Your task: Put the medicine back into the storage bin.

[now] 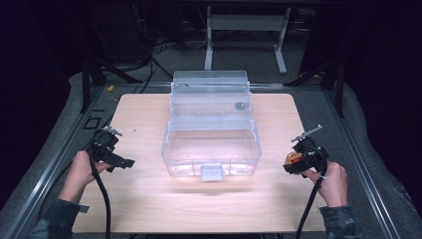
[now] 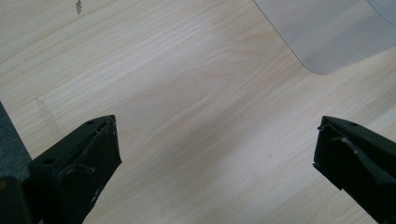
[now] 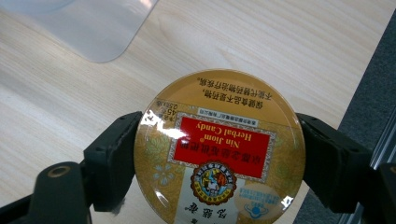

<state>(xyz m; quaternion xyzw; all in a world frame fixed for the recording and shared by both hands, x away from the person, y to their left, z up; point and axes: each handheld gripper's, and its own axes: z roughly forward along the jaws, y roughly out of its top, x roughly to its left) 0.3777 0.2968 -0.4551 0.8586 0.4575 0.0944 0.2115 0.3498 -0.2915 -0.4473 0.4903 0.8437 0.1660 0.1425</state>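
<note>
Candy tin clamped flat in my right tool; left tool agape, empty. Advise level carry over clear box wall.

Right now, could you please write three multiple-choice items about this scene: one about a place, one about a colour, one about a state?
1. Where is the round candy tin?
A. inside the clear box
B. between the right gripper's jaws
C. on the floor

2. What colour is the band with the words "Herbal Candy" on the tin?
A. red
B. blue
C. black

3. How is the left gripper?
A. shut on the tin
B. shut on the box latch
C. open and holding nothing

Answers: 1 B, the right gripper has a jaw on each side of the tin. 2 A, the lettering sits on red. 3 C, only bare table lies between its jaws.
</note>
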